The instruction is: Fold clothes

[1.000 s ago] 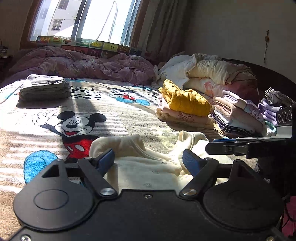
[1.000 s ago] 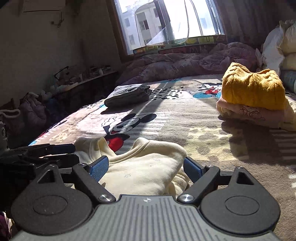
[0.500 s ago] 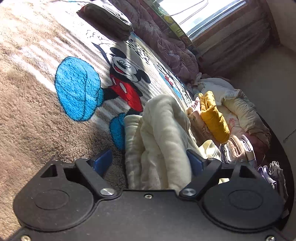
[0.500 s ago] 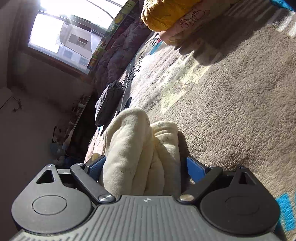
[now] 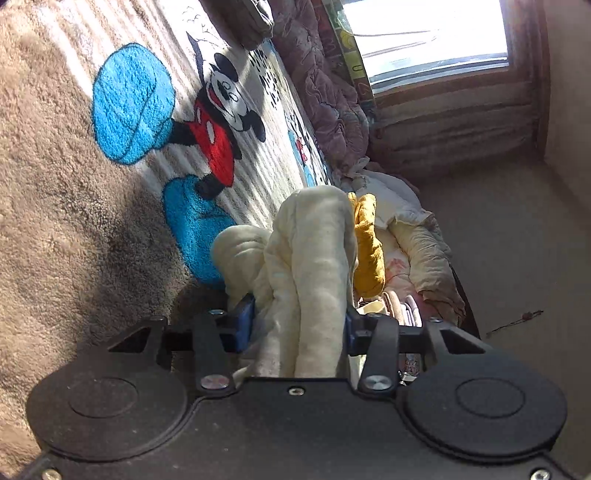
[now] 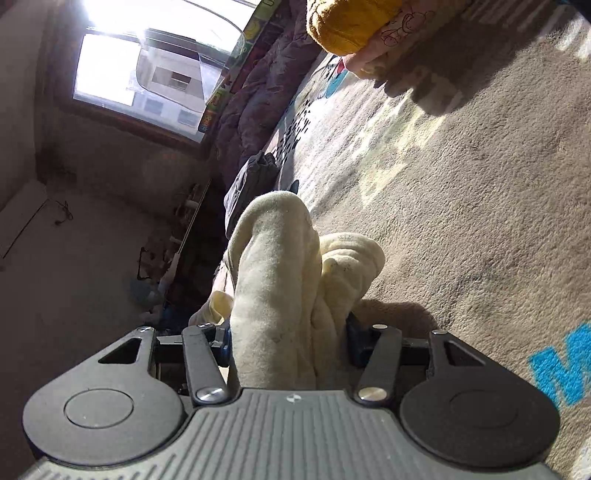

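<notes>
The left tool (image 5: 297,323) is clamped on a thick bundle of the cream garment (image 5: 310,258); its blue pads (image 5: 245,323) press the fabric from both sides, and the folds rise forward between them. The right tool (image 6: 288,338) is likewise closed on the cream garment (image 6: 280,277), which bulges up between its two arms; a loose fold lies just right of the gripped roll, touching the blanket (image 6: 461,221).

Both cameras are rolled sideways, so the bed surface runs up one side of each frame. The left wrist view shows the blanket (image 5: 55,184) with its cartoon-mouse print (image 5: 218,122) and blue patches; beyond the garment it shows a mustard sweater (image 5: 367,251) beside a pile of pale bedding (image 5: 424,251), a crumpled purple quilt (image 5: 328,103) under the window (image 5: 424,33), and the brown curtain (image 5: 454,122). None of the print's figure appears in the right wrist view; that view shows only blue lettering (image 6: 561,365) at the blanket's edge.

The right wrist view alone shows the mustard sweater (image 6: 351,22) resting on a folded pink garment (image 6: 399,40), a folded grey garment (image 6: 251,184) lying on the bed behind the cream roll, and a cluttered low shelf (image 6: 177,254) along the wall; the window (image 6: 147,62) is bright, with a building visible outside.
</notes>
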The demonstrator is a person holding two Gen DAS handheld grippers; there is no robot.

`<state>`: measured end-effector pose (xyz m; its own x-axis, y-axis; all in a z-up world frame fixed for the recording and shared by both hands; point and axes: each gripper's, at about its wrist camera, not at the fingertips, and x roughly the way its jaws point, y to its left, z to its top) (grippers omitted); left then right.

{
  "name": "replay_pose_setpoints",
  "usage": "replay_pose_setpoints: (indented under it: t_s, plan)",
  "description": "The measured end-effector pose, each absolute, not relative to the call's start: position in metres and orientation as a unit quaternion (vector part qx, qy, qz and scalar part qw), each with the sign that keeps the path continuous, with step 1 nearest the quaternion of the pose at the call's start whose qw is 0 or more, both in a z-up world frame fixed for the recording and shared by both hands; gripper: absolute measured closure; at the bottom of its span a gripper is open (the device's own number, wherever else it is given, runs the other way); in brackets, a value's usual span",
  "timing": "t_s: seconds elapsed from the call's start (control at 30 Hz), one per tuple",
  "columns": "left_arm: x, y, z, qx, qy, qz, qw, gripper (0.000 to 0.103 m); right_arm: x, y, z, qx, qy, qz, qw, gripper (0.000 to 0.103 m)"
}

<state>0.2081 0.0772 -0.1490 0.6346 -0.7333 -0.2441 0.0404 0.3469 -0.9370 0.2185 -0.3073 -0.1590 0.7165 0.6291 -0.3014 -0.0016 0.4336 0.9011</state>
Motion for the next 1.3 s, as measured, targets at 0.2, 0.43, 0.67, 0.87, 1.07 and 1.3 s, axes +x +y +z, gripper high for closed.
replay_pose_setpoints:
  t_s: [0.2, 0.43, 0.67, 0.87, 1.07, 1.3]
  plan:
    - [0.169, 0.056, -0.192, -0.454, 0.399, -0.245, 0.758, 0.052, 0.148, -0.329, -0.173, 0.451, 0.361, 0.16, 0.801, 0.03]
    - [0.144, 0.063, -0.181, -0.454, 0.391, -0.241, 0.764, 0.033, 0.116, -0.328, -0.191, 0.467, 0.3, 0.158, 0.817, 0.014]
    - [0.149, 0.042, -0.172, -0.508, 0.35, -0.285, 0.733, 0.051, 0.127, -0.328, -0.203, 0.513, 0.292, 0.178, 0.787, 0.046]
    - [0.207, 0.003, -0.131, -0.514, 0.342, -0.336, 0.711, 0.052, 0.135, -0.364, -0.167, 0.546, 0.224, 0.189, 0.785, 0.048]
    - [0.311, -0.058, -0.07, -0.5, 0.319, -0.394, 0.702, 0.052, 0.2, -0.424, -0.111, 0.556, 0.149, 0.18, 0.798, 0.048]
    - [0.453, -0.13, -0.032, -0.513, 0.311, -0.439, 0.669, 0.051, 0.311, -0.493, -0.051, 0.549, 0.083, 0.154, 0.817, 0.048]
